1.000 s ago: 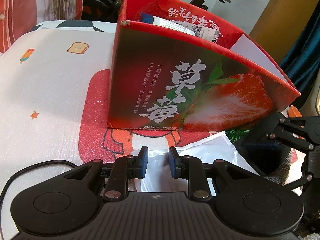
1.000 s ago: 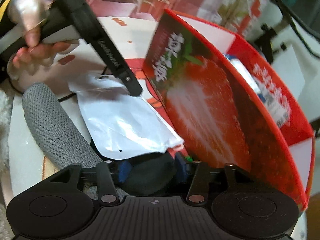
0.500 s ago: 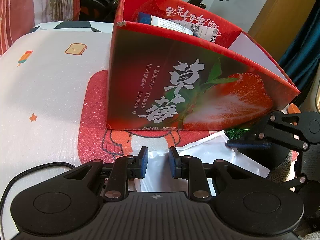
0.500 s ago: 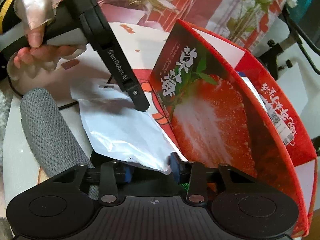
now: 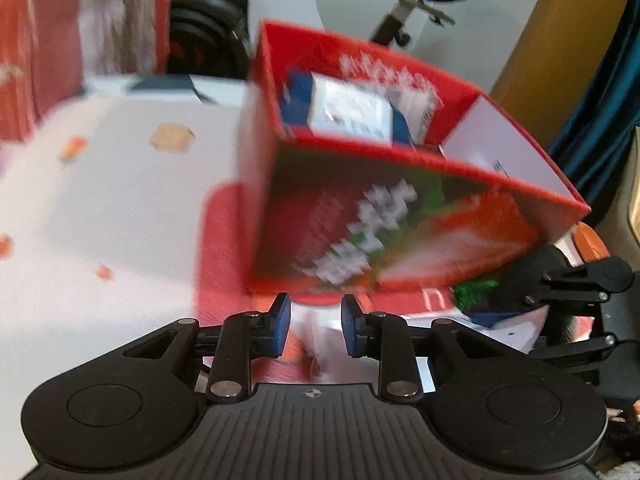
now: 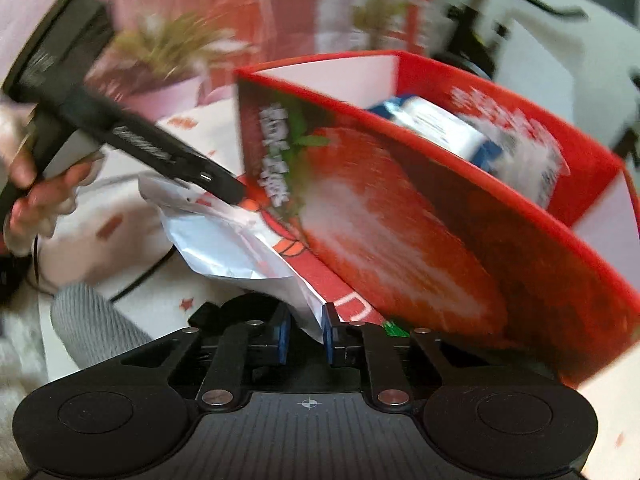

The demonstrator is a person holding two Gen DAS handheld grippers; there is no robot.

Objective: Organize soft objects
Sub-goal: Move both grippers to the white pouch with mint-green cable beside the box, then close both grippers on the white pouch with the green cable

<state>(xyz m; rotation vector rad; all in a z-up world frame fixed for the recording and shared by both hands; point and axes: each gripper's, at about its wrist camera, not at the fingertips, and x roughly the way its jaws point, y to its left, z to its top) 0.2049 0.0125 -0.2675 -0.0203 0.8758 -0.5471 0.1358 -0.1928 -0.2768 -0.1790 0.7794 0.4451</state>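
Two grippers by the red strawberry box

The right gripper (image 6: 305,334) pinches a corner of the white bag (image 6: 224,240), which lies on the mat just beside the red strawberry box (image 6: 400,232). The left gripper (image 5: 312,326) has its jaws opening, with the other end of the white bag blurry between them. A blue and white pack (image 5: 352,110) sits inside the box.
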